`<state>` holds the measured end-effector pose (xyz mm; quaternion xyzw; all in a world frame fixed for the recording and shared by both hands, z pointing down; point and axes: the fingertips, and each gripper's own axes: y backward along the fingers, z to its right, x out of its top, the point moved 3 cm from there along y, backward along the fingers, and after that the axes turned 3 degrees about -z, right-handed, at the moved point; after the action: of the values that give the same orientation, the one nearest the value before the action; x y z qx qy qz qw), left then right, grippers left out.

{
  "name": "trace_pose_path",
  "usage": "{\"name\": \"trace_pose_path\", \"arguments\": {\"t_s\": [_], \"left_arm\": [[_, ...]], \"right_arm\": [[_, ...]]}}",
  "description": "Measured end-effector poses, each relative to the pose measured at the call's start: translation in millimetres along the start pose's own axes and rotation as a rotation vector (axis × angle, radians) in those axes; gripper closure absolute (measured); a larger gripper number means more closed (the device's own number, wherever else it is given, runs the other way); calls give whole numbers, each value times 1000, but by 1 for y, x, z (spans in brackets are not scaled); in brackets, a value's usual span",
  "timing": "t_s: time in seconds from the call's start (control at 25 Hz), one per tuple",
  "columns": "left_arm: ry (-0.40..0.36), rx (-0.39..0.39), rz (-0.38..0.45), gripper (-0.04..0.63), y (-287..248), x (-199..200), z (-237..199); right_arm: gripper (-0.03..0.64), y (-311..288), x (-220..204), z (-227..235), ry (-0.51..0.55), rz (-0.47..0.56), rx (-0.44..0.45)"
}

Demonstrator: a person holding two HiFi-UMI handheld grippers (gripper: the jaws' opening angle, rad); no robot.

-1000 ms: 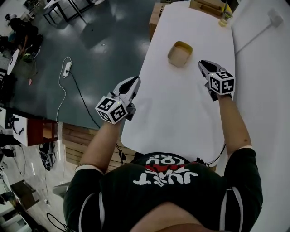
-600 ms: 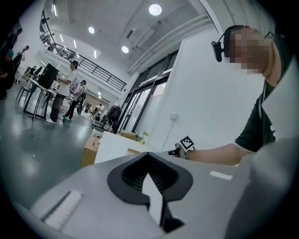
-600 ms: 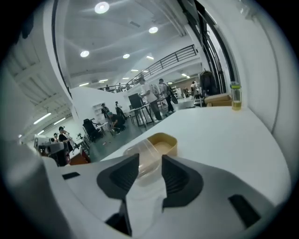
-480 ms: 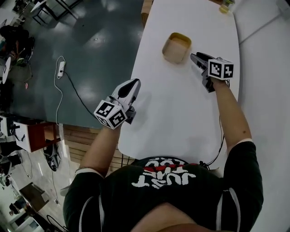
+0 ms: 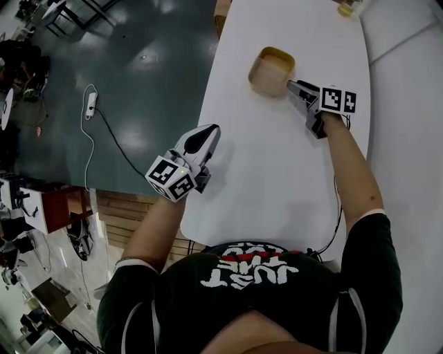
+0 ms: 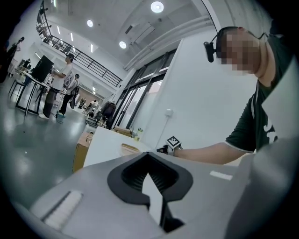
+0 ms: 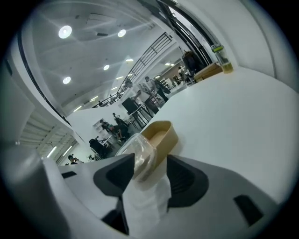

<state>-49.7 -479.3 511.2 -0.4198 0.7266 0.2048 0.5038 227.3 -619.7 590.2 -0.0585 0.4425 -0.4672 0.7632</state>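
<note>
1. kraft-brown oval paper tub (image 5: 271,71) with a clear plastic lid (image 7: 139,156) lying askew on its near end sits on the long white table (image 5: 277,180). it is at about twelve o'clock from the person, towards the far end.
2. a second ago the right gripper (image 5: 292,86) hung well short of that tub, off at its four o'clock. it has since slid forward and leftward, and its tips now reach the tub's near end.
3. seen from the right gripper view, the right gripper (image 7: 149,162) has its jaws wide apart with the lidded end of the tub (image 7: 161,135) standing between them. the pads do not look pressed against it, so it has hold of nothing.
4. to my eye the reach is over and the tub is framed, but no grip is on it.
5. the left gripper (image 5: 210,131) has barely shifted. it hovers at nine o'clock over the table's left edge, and in its own view the left gripper (image 6: 148,156) has its jaws closed tip to tip with nothing between them.
6. round about are a glass jar of yellowish liquid (image 5: 346,8) at one o'clock on the far end, and a cardboard box (image 7: 208,71) beyond it. a white power strip (image 5: 90,104) with its cable lies on the grey-green floor (image 5: 152,62) at ten o'clock.
7. no other object stands between the jaws and the tub. only the loose lid overhangs the end they straddle.
</note>
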Motion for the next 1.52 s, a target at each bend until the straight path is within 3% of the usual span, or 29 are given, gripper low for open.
{"name": "trace_pose_path", "arguments": {"t_s": [0.24,0.56,0.88,1.28,1.52], "left_arm": [[3,-9,-5,588,3,-5,0],[17,4,-4,588,5,-7,6],[10,-10,12,588,13,4,22],[-53,0,54,588,23,37,22],[-92,-13,83,588,33,67,35]], "right_arm": [[439,-10,-6,-7,-94,-10,84],[572,6,-5,-16,-206,56,219],[583,40,12,-47,-238,143,341],[583,90,43,-96,-60,292,328],[583,138,58,-130,74,380,249]]}}
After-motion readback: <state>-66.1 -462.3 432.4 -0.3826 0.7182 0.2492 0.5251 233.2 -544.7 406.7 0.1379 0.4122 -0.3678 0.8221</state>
